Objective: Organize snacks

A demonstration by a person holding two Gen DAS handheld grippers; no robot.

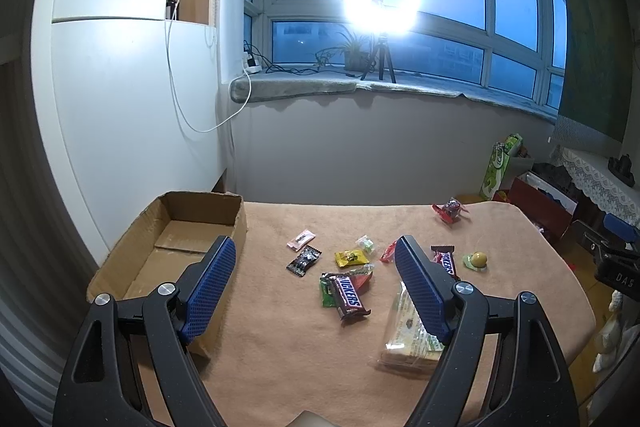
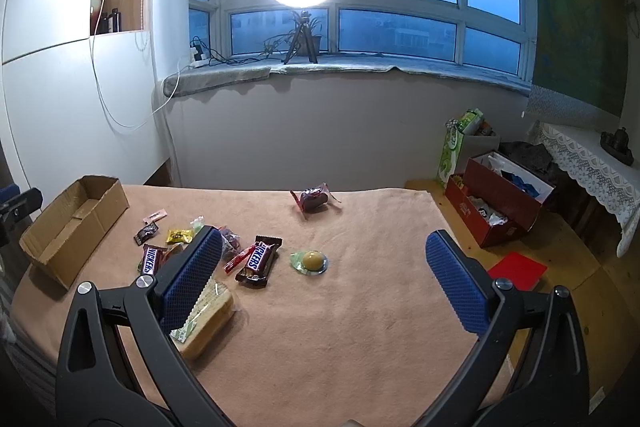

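A desk [image 2: 360, 307] draped in peach felt-like cloth carries one open corrugated cardboard box [image 1: 168, 255] at its 10 o'clock corner, nothing visible inside. One clear-wrapped rectangular cake pack [image 2: 208, 323] lies near the front. Two glossy brown Snickers bars [image 1: 348, 297] [image 2: 256, 263] lie among the scattered snacks at centre. One round yellow candy [image 2: 313, 260] on a green wrapper sits apart toward 3 o'clock, and one red-wrapped sweet [image 2: 314, 199] lies alone at 12 o'clock. Small black, yellow, pink and green sachets cluster between box and bars. The left gripper [image 1: 316, 259] and right gripper [image 2: 324, 251] hover with blue-padded jaws wide apart, holding nothing.
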